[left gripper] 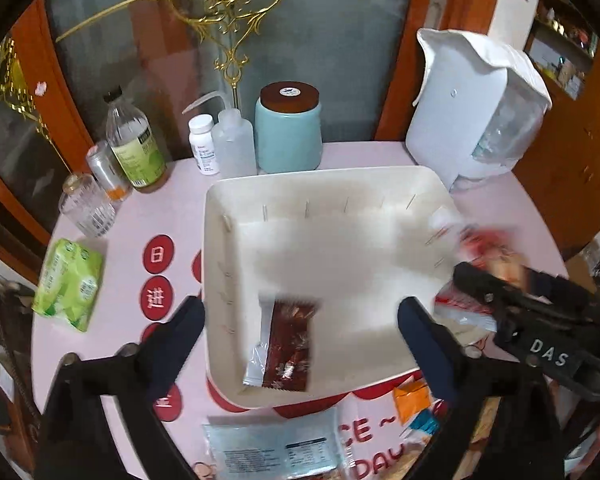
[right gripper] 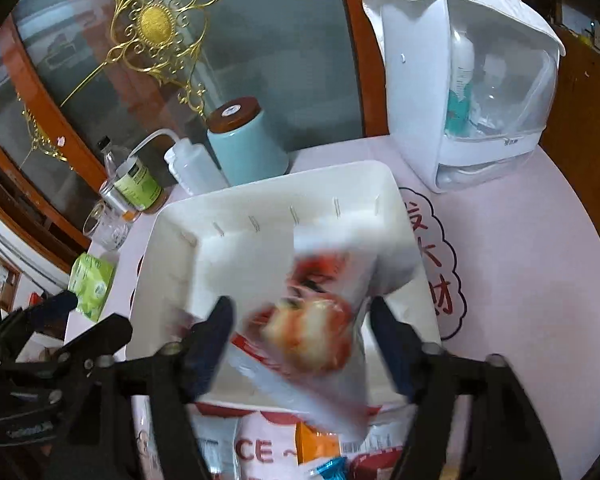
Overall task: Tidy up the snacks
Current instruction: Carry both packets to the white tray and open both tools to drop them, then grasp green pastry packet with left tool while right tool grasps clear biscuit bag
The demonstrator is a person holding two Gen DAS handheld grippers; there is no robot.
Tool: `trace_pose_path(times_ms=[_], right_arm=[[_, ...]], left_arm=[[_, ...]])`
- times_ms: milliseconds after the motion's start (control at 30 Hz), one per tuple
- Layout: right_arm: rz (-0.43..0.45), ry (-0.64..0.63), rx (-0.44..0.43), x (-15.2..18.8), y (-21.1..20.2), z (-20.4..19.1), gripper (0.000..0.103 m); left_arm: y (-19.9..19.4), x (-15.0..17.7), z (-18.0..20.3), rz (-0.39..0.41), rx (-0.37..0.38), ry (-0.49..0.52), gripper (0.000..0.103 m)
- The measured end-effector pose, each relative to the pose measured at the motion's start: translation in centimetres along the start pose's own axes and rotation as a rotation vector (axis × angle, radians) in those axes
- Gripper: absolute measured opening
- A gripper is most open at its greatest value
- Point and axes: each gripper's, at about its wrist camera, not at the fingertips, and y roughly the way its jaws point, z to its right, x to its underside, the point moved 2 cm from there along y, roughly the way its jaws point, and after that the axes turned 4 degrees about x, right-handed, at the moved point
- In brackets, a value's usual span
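Right gripper (right gripper: pixel 300 320), jaws wide, has a blurred red-and-white snack bag (right gripper: pixel 320 320) between them over the white bin's (right gripper: pixel 172 280) near-right corner; left gripper (left gripper: pixel 300 328) gapes empty

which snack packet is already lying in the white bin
The dark red-brown packet, lying in the white bin's near corner. The pale blue packet and orange packet lie outside on the table.

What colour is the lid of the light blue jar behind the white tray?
Dark brown, with a small white label in its centre; it shows best in the left wrist view.
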Motion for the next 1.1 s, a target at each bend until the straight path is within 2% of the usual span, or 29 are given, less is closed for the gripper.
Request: trace_pose_path(times_ms=[133,333,467,600,800,1100], right_arm=[[0.019,-0.026,0.015,0.1,0.0,0.0,0.097],[0.006,-0.028,0.006,1.2,-0.5,0.5,0.097],[0.027,-0.024,0.008,1.9,-1.9,0.8,0.097],[0.053,-0.045,-0.020,2.8,-4.4,0.9,0.097],[0.081,-0.085,-0.066,4.3,-9.3,1.3,0.097],[0.116,-0.155,-0.067,8.1,-18.0,2.2,0.097]], left_arm=[[0.9,0.0,-0.4,-0.057,0.013,-0.031,0.097],[-0.1,1.2,-0.4,-0.033,0.000,-0.031,0.097],[-1.7,2.0,-0.2,-0.002,-0.014,-0.026,0.097],[-4.1,2.8,0.7,0.040,-0.046,0.013,0.097],[-8.4,4.4,2.9,0.079,-0.042,0.083,0.097],[-15.1,8.4,7.2,0.120,0.026,0.147,0.097]])
